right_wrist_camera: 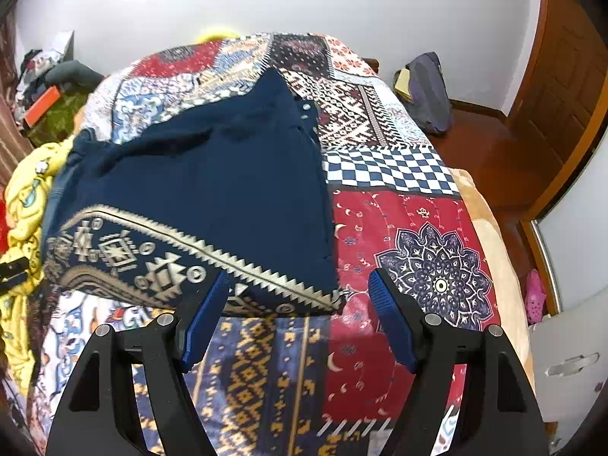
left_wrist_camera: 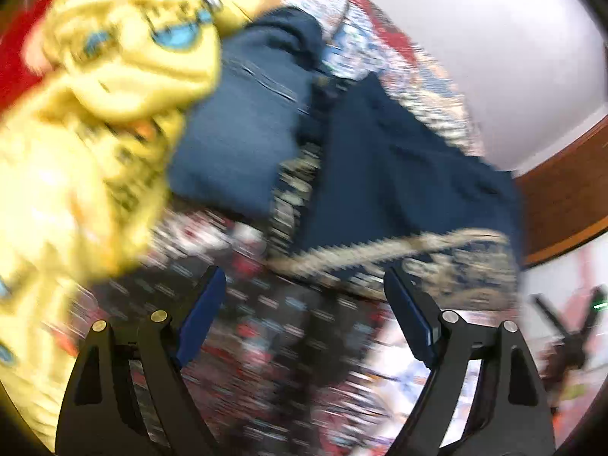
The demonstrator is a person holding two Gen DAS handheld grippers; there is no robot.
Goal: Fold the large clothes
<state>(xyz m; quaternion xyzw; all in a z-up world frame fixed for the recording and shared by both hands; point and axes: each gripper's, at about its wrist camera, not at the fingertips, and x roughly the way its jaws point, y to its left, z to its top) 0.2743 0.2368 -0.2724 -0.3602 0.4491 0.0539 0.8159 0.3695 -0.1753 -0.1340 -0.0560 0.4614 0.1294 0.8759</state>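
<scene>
A navy blue garment (right_wrist_camera: 220,190) with a silver patterned hem lies folded on the patchwork bedspread (right_wrist_camera: 418,228). It also shows in the blurred left wrist view (left_wrist_camera: 399,174). My right gripper (right_wrist_camera: 298,285) is open and empty, just above the bedspread at the garment's near hem corner. My left gripper (left_wrist_camera: 304,277) is open and empty, over the bedspread (left_wrist_camera: 266,342) near the garment's hem. A crumpled yellow garment (left_wrist_camera: 95,114) with blue prints fills the left of the left wrist view and shows at the left edge of the right wrist view (right_wrist_camera: 26,197).
A blue denim piece (left_wrist_camera: 243,125) lies beside the navy garment. A wooden door (right_wrist_camera: 562,87) and a dark bag (right_wrist_camera: 429,91) stand at the right of the bed. Clutter (right_wrist_camera: 45,91) sits at the far left by the white wall.
</scene>
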